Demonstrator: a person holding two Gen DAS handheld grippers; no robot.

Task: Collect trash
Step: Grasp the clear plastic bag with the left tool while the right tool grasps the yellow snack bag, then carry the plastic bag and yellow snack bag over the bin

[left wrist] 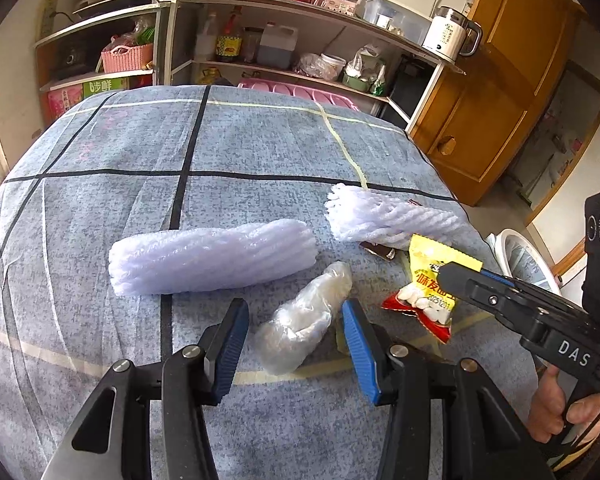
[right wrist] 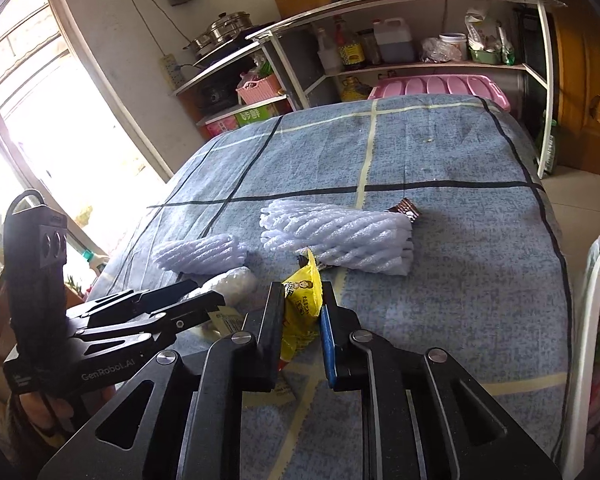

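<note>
From the left wrist camera, the left tool (left wrist: 296,322) has its jaws wide apart, one blue pad on each side of a crumpled clear plastic bag (left wrist: 306,318) that lies on the table (left wrist: 260,148) under a blue-grey checked cloth; the pads do not touch the bag. Just beyond it lies a white foam net sleeve (left wrist: 212,256) on its side. A second foam net sleeve (left wrist: 384,216) lies to the right, farther back, with a dark brown wrapper (left wrist: 380,250) peeking out at its near edge. The right tool (left wrist: 450,276) comes in from the right with its tips at a yellow and red snack packet (left wrist: 428,292). A white electric kettle (left wrist: 450,34) stands on the shelf unit (left wrist: 284,4) behind the table.

From the right wrist camera, the right tool (right wrist: 302,310) has the yellow and red snack packet (right wrist: 300,320) between its jaws, the left finger against the packet; whether the right pad presses it cannot be told. The second foam net sleeve (right wrist: 336,236) lies just beyond, the dark brown wrapper (right wrist: 406,208) at its far end. The first sleeve (right wrist: 202,254) is to the left, and the plastic bag (right wrist: 232,284) shows beside the left tool (right wrist: 204,298).
</note>
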